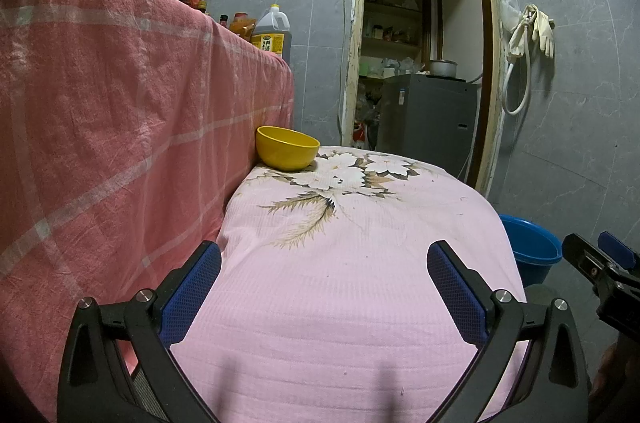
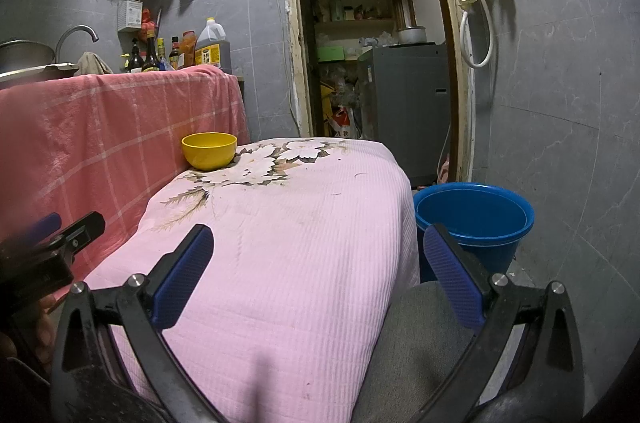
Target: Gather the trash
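Scanning the pink floral cloth [image 2: 288, 243] over the bench, you will find no clear trash on it; only a few tiny dark specks near its far right part, too small to identify. The yellow bowl [image 2: 209, 150] sits at the far left corner against the draped red checked cloth [image 2: 100, 143], and the blue bucket [image 2: 474, 219] stands on the floor just beside the bench's right edge, likely your bin. Your left claw [image 1: 324, 287] and right claw [image 2: 318, 271] both hover spread wide, gripping nothing. If you take the bowl, expect light, stiff, rather slick plastic: pinch across its rim. Any scraps would be featherlight, so close gently against the soft cloth.
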Available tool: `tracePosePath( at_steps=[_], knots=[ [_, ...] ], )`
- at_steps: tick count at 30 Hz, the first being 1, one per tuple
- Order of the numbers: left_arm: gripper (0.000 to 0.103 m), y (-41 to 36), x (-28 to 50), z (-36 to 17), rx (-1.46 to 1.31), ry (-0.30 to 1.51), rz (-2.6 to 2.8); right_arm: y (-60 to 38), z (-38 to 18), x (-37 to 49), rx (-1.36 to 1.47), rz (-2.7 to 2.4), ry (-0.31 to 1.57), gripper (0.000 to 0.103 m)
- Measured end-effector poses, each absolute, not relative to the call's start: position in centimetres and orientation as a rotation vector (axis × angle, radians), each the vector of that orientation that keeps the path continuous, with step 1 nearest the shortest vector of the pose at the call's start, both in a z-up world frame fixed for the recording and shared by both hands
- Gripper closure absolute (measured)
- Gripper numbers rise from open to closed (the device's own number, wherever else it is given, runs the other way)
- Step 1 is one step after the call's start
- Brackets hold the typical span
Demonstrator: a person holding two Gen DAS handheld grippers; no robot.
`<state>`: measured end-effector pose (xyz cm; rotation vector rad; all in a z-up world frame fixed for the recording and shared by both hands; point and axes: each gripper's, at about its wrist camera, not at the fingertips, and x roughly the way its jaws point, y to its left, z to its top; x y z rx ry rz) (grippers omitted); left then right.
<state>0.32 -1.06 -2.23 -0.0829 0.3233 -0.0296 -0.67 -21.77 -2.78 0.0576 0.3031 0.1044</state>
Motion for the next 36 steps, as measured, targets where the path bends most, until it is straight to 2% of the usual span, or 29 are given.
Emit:
tracePosePath(
  at_steps=[36],
  knots=[
    [0.002,-0.1,1.0,-3.4,-0.018,0.375,0.034,-20.8,-3.5,-0.9,0.076,0.102,0.332,0.000]
  ],
)
